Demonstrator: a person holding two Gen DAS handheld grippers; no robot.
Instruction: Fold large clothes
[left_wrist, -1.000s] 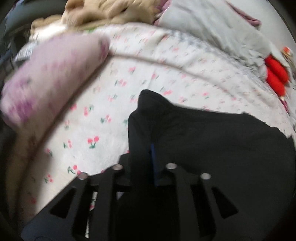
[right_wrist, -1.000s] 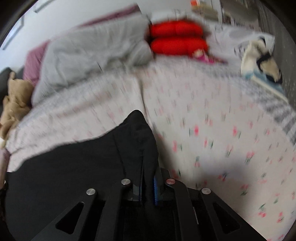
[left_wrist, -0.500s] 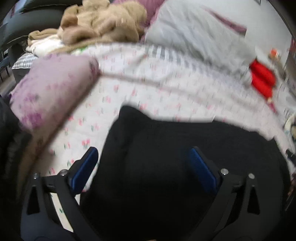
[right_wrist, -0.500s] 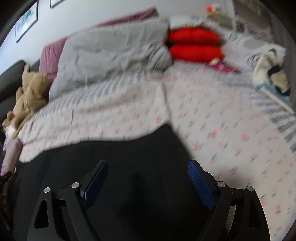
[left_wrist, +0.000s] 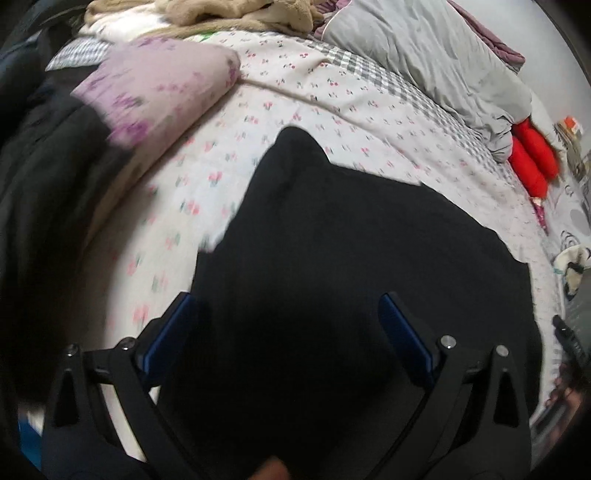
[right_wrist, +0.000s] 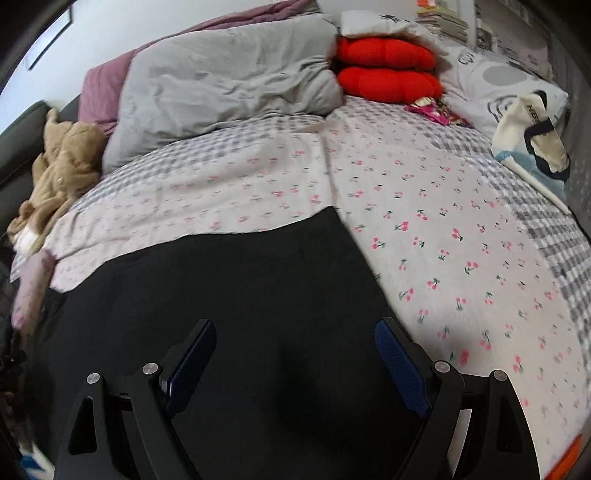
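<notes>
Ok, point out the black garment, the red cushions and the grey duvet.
black garment (right_wrist: 258, 295): right wrist view, on the flat middle of the cloth.
red cushions (right_wrist: 388, 79): right wrist view, on the lower cushion's front.
grey duvet (right_wrist: 229, 77): right wrist view, on its crumpled top face.

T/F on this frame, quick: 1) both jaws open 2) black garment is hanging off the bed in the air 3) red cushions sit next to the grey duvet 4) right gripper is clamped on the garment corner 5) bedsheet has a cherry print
1) True. The left gripper and right gripper both have their jaws spread wide.
2) False. The black garment lies spread on the bedsheet.
3) True. The red cushions are stacked right beside the grey duvet.
4) False. The right jaws are open above the garment and hold nothing.
5) True. Small pink cherries cover the sheet.
</notes>
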